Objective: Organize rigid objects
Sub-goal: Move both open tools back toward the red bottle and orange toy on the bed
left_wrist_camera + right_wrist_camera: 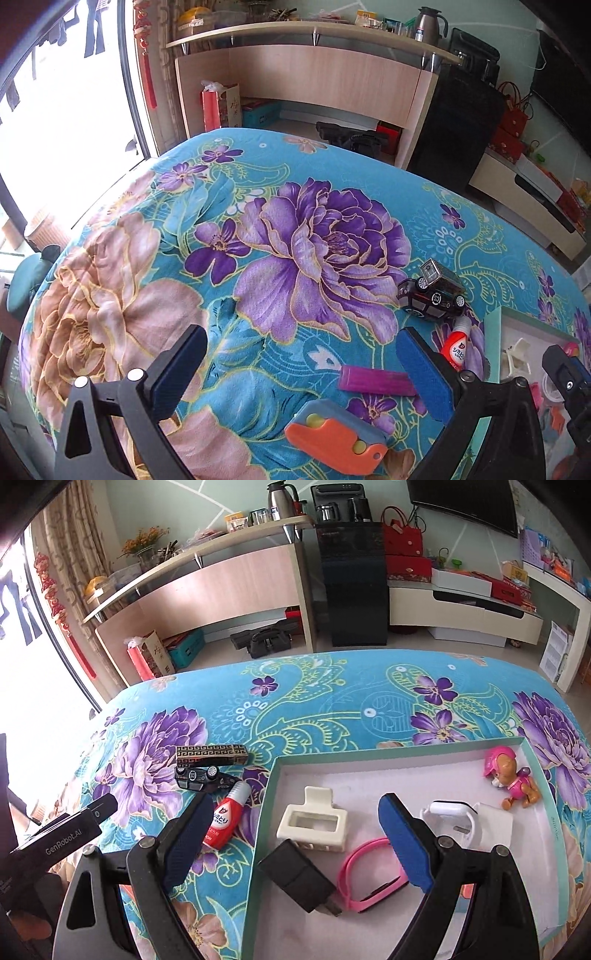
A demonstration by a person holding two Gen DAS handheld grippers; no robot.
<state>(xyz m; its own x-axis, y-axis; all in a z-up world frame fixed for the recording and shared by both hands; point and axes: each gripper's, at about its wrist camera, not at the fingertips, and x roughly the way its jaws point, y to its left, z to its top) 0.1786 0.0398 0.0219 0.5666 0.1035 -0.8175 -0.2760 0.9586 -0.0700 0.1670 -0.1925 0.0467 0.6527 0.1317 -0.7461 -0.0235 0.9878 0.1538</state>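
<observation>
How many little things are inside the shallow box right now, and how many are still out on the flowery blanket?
In the box: 5 (cream clip, black charger, pink wristband, white plug, pink puppy toy)
On the blanket: 5 (toy car, red bottle, patterned bar, purple bar, orange-and-blue toy)
Total: 10

left wrist: steep down, near bedspread (258, 229) | right wrist: same | shared: bottle (455, 350)
</observation>
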